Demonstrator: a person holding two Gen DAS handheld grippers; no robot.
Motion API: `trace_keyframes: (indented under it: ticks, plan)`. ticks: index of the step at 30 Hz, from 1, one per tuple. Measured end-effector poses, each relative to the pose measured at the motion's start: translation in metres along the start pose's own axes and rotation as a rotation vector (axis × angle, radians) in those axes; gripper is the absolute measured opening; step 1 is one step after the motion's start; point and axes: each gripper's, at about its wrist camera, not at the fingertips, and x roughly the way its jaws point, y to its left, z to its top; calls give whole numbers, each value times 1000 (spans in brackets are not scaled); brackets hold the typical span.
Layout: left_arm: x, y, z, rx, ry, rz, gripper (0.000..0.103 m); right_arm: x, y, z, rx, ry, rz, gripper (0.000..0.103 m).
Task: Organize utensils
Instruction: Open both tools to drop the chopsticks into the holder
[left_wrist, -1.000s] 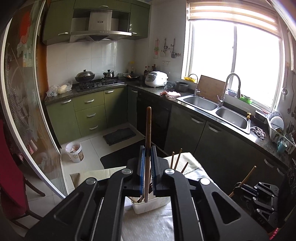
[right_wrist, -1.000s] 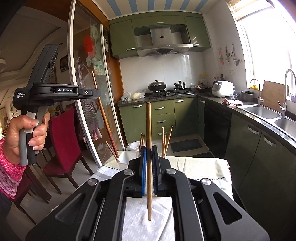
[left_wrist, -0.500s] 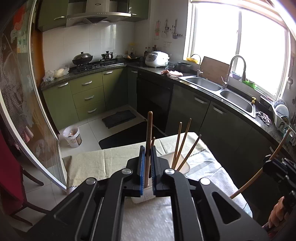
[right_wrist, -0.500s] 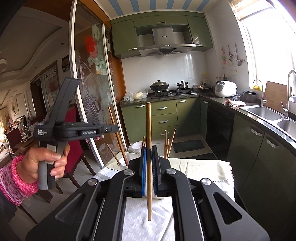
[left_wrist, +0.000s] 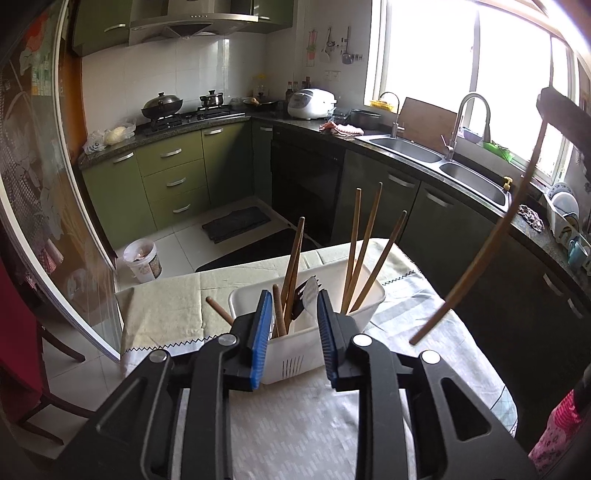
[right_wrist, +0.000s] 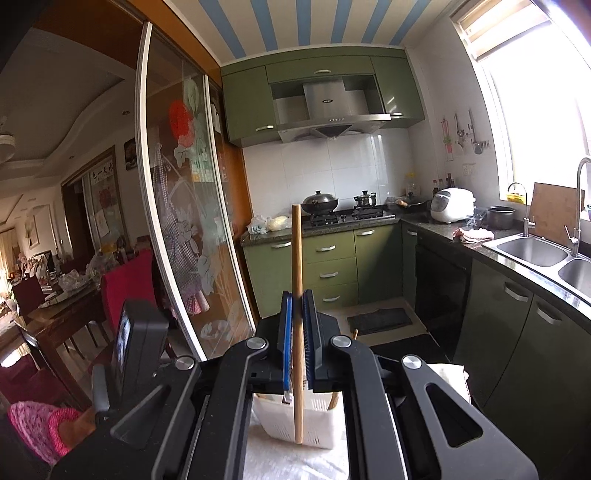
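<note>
A white utensil basket (left_wrist: 295, 354) stands on the cloth-covered table (left_wrist: 166, 314) and holds several wooden chopsticks (left_wrist: 364, 251) and a black fork (left_wrist: 304, 299). My left gripper (left_wrist: 293, 328) is open and empty just above the basket's near side. My right gripper (right_wrist: 296, 345) is shut on a wooden chopstick (right_wrist: 296, 288), held upright over the basket (right_wrist: 295, 421). The same chopstick (left_wrist: 480, 251) shows at the right of the left wrist view, tilted above the table.
A wooden stick (left_wrist: 218, 310) lies on the cloth left of the basket. Green cabinets (left_wrist: 166, 181), a stove and a double sink (left_wrist: 436, 162) line the far walls. A glass sliding door (right_wrist: 177, 221) and red chairs stand at the left.
My left gripper has opened and let go of its chopstick, which now stands in the basket. The right gripper has risen above the basket with its chopstick.
</note>
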Motion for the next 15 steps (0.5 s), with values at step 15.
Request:
trace_keyframes:
  ticks: [15]
  plan:
    - [-57,-2,-61,25,-155,59,52,111,-20,-29,14,48,-63,7]
